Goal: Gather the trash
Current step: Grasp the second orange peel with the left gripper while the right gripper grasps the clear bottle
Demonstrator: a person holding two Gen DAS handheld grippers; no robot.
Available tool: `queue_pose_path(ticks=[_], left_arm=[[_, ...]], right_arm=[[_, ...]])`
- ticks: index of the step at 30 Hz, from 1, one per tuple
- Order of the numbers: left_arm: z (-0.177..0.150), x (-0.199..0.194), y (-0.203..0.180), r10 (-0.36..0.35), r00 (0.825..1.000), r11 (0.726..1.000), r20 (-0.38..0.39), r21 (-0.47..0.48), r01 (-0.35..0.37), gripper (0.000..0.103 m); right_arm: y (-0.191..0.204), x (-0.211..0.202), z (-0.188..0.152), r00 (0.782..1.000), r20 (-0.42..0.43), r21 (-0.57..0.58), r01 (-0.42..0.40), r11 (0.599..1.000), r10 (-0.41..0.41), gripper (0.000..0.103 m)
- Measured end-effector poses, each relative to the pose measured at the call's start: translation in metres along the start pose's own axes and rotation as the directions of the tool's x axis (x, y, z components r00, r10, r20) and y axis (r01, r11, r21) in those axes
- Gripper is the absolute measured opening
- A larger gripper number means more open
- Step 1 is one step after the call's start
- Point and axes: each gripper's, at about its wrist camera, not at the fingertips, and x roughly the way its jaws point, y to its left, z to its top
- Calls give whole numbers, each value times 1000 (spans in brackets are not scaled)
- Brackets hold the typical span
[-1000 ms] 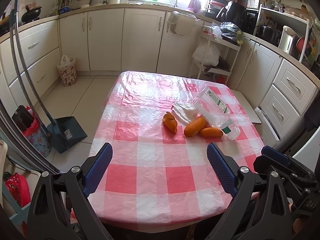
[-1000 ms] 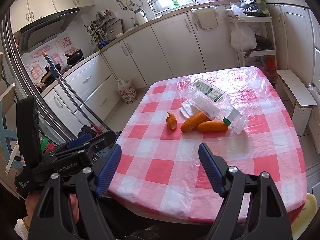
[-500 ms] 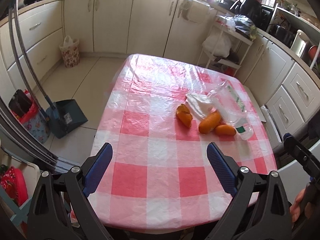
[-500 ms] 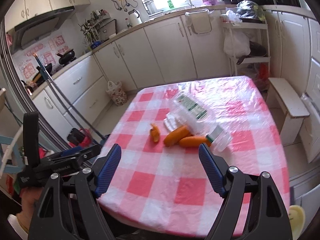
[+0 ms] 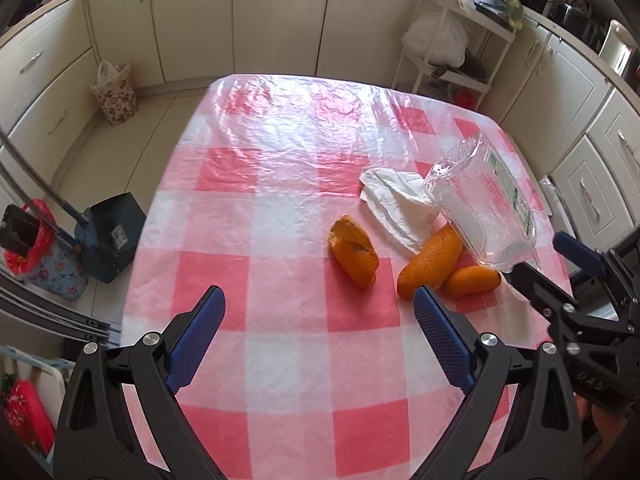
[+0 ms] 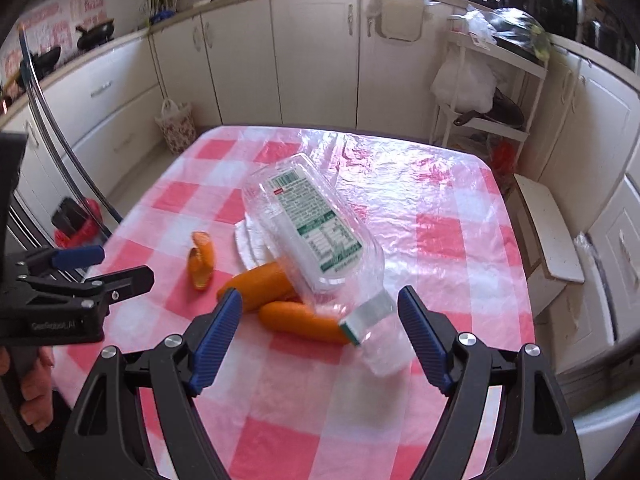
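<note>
main risk i see: the bottle is clear, crushed and slick, lying tilted across the peels, so if i close my right gripper on it off-centre it will likely squirt out or roll and drag the peels and tissue along. it looks propped on the peels, so a nudge could tip it toward the table edge on that side. the plastic tablecloth is wrinkly and shiny, and a low pinch could snag it. second risk: both grippers crowd the same pile, and my left gripper could knock into the right one, whose tip sits just beside the bottle neck in the left view.

state: right gripper jaws stand wide apart, nothing between the pads. left gripper jaws also apart, empty.

where things lie: the trash is all on the table, none collected yet. from the right gripper, the bottle neck and the near peel sit just ahead between the fingertips, not touching. from the left gripper, the curled peel lies ahead, the long peels beside its right finger, and the tissue beyond, partly under the bottle.
</note>
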Motion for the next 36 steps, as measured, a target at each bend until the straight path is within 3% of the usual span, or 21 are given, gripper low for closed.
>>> queue_pose_path(ticks=[6,10,12,16,17,19,25,31,33,36], left_arm=[[14,26,-8,29,999,1000,-34,-7,-29,91],[20,41,-10,57,996,998,-62,-11,-58,90],[20,48,-13,59,995,998,-74,-7,-60,82],[16,53,-21,29,995,999,-97,32,-26,42],[15,51,-23,18,995,999,-93,49,-13,28],[13,48,-23,-13,995,998,-99,63,19,23],[4,22,-6,-61,996,992,-68,106,68,19],[-4,22,11,-40,994,993,-101,107,51,20],[-6,24,11,-10,994,992,-105,120,23,23],[-6,25,11,13,994,991,-105,132,1,36]], right_arm=[[-7,27,9,999,-52,-17,-8,1000,7,78],[-32,33,11,997,-63,80,-46,996,51,62],[-44,33,9,995,-68,130,-68,989,77,58],[-59,30,4,991,-68,207,-102,973,118,55],[-63,28,3,989,-66,229,-111,967,129,55],[-71,24,-2,985,-62,285,-138,948,162,55],[-80,16,-8,982,-62,350,-144,926,177,55],[-77,19,-7,984,-68,349,-131,928,165,56],[-76,21,-6,983,-71,351,-134,927,169,56],[-75,26,-7,981,-93,341,-129,931,169,59]])
